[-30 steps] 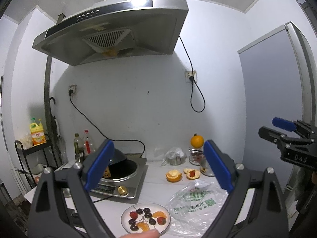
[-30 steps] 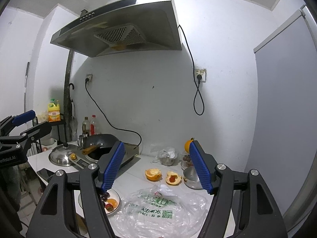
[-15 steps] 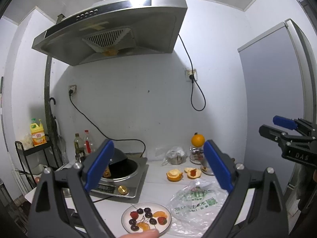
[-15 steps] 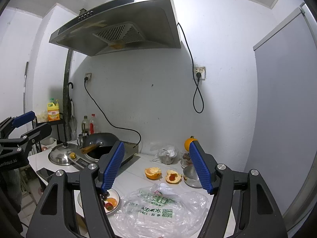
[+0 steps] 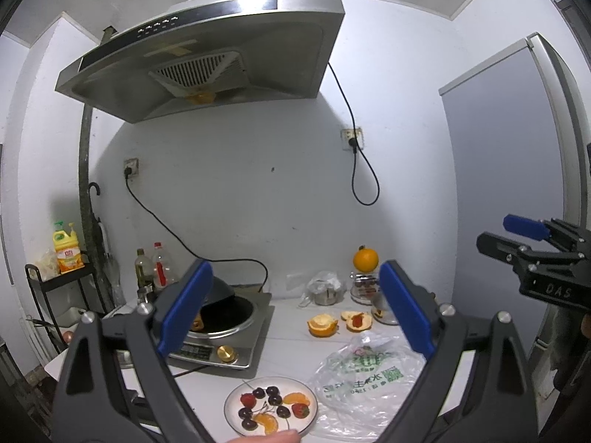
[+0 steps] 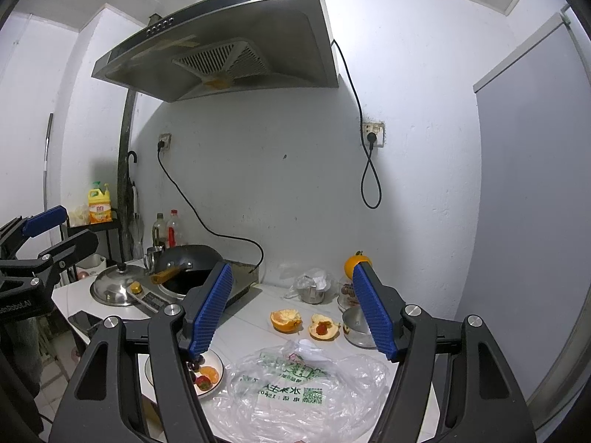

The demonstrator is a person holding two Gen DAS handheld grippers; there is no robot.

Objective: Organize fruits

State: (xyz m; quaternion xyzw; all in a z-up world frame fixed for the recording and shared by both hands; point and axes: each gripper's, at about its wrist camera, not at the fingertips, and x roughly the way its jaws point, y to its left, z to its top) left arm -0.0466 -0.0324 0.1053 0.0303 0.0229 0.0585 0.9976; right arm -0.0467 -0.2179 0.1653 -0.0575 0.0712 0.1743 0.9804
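Note:
A white plate [image 5: 311, 400] at the counter's front edge holds cherries, strawberries and orange segments; it also shows in the right wrist view [image 6: 218, 366]. An orange peel cup [image 5: 322, 325] and a second peel with a strawberry in it [image 5: 357, 321] lie mid-counter. A whole orange [image 5: 365, 259] sits on a jar at the back. My left gripper [image 5: 295, 312] is open and empty, high above the plate. My right gripper [image 6: 293, 312] is open and empty above the plastic bag [image 6: 295, 395].
An induction cooker with a black wok [image 5: 225, 308] stands left. A steel lid [image 6: 112, 288], a phone [image 6: 85, 319], oil bottles [image 6: 168, 230], a small steel pot with a bag [image 6: 314, 288] and a fridge [image 5: 517, 184] at the right surround the counter.
Both grippers have drifted very slightly; the view has barely shifted. Nothing on the counter has moved.

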